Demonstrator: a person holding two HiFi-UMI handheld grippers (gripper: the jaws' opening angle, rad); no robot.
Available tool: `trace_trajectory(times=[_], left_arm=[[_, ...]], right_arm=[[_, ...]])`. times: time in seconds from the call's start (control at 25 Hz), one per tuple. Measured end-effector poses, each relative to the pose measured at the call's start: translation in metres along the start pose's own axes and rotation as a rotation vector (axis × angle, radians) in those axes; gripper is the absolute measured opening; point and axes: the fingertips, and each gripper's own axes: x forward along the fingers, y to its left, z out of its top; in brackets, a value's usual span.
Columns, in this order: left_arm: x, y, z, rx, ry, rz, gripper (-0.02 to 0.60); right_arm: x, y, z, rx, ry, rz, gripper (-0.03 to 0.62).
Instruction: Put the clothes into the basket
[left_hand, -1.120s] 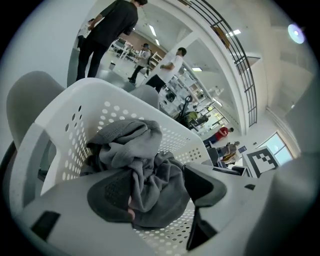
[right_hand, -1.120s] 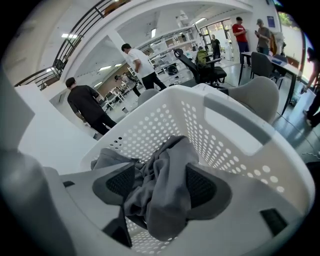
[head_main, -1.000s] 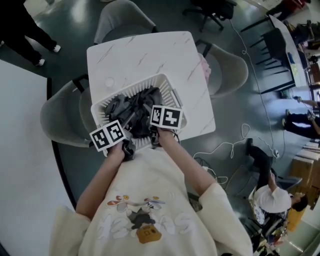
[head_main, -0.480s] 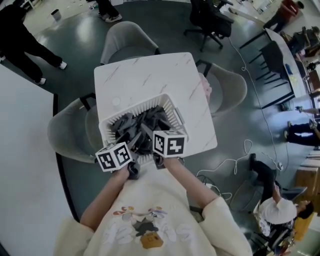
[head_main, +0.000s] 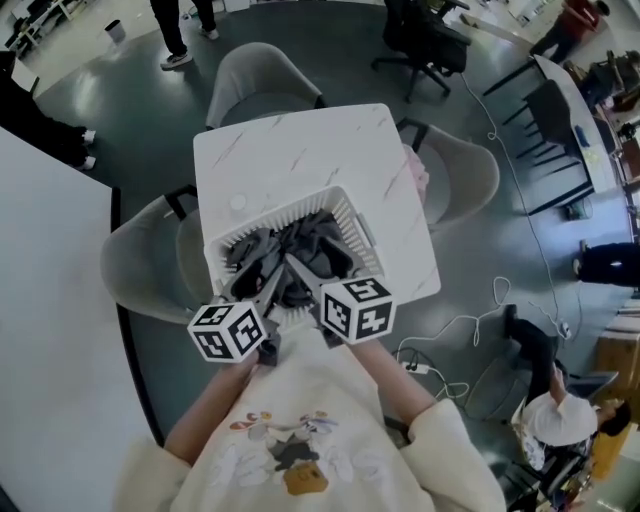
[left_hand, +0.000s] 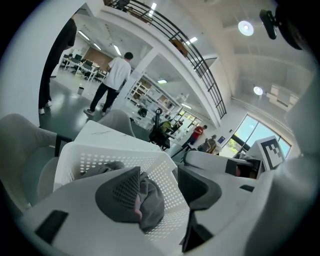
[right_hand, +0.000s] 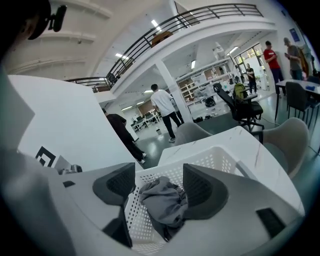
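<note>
Both grippers have risen off the basket (head_main: 345, 205); from overhead, the grey clothes (head_main: 300, 245) lie heaped inside it. Along the left gripper (left_hand: 160, 190), the jaws stand apart, just narrowing, pinching nothing. The right gripper (right_hand: 157, 185) gapes empty too. Lift straight up, I'd say, snagging no cloth.

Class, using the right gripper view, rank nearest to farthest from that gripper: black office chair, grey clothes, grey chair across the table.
1. Grey clothes, in the white basket, straight ahead.
2. Grey chair, across the table, centre.
3. Black office chair, back right.
</note>
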Motion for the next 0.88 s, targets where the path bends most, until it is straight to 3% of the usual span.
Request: trace_trajectory(times=[0.24,0.4,0.56,0.64,0.72,0.88], left_arm=[[-0.024,-0.016,0.013,0.096,-0.064,-0.021,0.193],[-0.039,-0.026,0.026,0.138,-0.127,-0.045,0.110],[-0.045,-0.030,0.033,0.178,-0.148,-0.035,0.053],[-0.049,-0.037,0.034,0.195,-0.156,-0.065,0.021],[-0.054,-0.047,0.034,0.222,-0.162,-0.103,0.010],[-0.063,-0.059,0.037,0.298,-0.174,-0.121,0.009]], right_arm=[[-0.023,0.026,0.012,-0.137,-0.038,0.028,0.302],[-0.033,0.041,0.015,-0.187,-0.037,0.060,0.302],[-0.042,0.050,0.025,-0.237,-0.082,0.065,0.301],[-0.045,0.052,0.029,-0.231,-0.096,0.063,0.299],[-0.047,0.052,0.033,-0.221,-0.103,0.052,0.260],[-0.058,0.052,0.042,-0.263,-0.140,0.009,0.120]])
